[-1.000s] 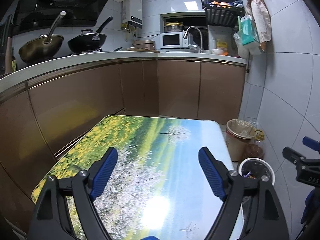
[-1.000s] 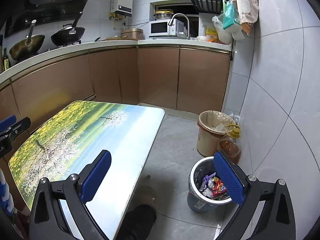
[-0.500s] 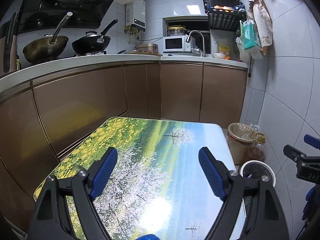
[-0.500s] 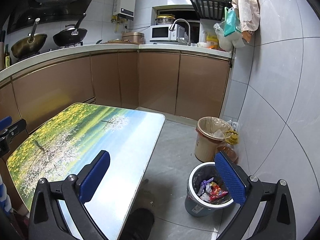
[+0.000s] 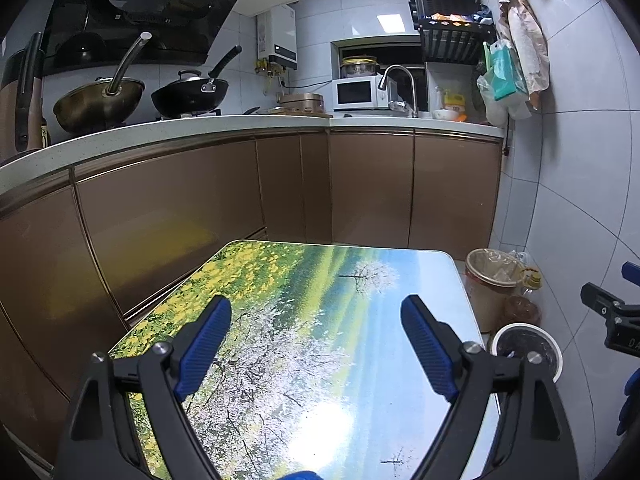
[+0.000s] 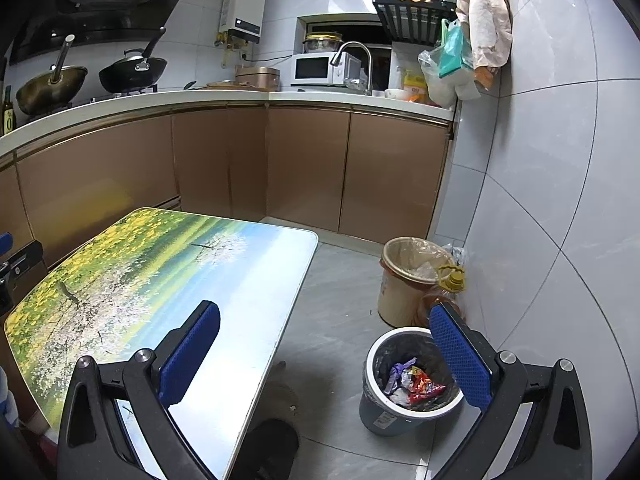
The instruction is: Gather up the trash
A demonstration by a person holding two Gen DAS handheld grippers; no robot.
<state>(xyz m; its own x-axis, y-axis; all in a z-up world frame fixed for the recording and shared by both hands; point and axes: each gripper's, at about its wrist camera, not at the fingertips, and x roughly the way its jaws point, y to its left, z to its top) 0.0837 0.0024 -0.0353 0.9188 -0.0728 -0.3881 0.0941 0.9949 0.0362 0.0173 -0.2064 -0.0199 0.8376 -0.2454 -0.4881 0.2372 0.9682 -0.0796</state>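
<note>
Both cameras are pulling up and back, so more of the counter is showing and the table (image 5: 328,320) is sliding lower in view than a second ago. Going big to small: the landscape-printed tabletop is filling the near left, and I'm seeing no litter on it. On the floor to its right, by the tiled wall, the tan lined bin (image 6: 412,280) is standing farther off with an oil bottle (image 6: 448,292) just beside it. Nearer is the grey bin (image 6: 404,396), and that's where the trash is: the wrappers (image 6: 416,384), purple and red, are lying inside.

The left gripper (image 5: 316,344) is hovering over the table, jaws spread wide, nothing between them. The right gripper (image 6: 324,352) is hanging over the table's right edge and the floor, just as wide and just as empty.

My read: collecting looks done or nearly so, and this is a check pass. Doing it well means sweeping the view slowly across the floor around the bins and under the table edge, keeping the jaws spread for any stray piece.

Hard to make out: a dark shape on the floor at the near edge, and the grey bin is mostly cut off behind the left gripper's right finger.
</note>
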